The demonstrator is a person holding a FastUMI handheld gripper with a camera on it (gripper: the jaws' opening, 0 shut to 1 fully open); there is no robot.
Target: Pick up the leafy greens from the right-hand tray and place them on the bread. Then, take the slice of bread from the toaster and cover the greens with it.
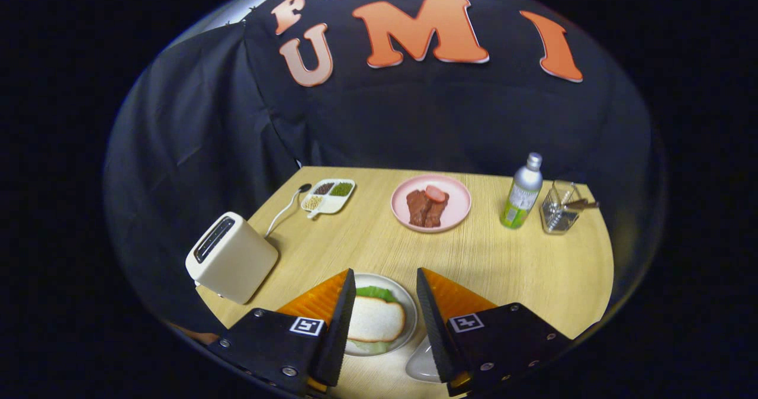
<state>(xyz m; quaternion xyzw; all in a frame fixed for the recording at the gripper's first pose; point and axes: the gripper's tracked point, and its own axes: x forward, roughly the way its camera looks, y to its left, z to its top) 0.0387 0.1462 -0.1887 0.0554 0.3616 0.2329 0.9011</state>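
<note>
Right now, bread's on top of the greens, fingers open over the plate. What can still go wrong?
1. The top bread slice sits skewed, with greens poking out beyond it; a nudge could slide it off.
2. The open gripper straddles the white plate, so pulling away carelessly may clip its rim.
3. The toaster stands near the table edge, close to the fingers.
</note>
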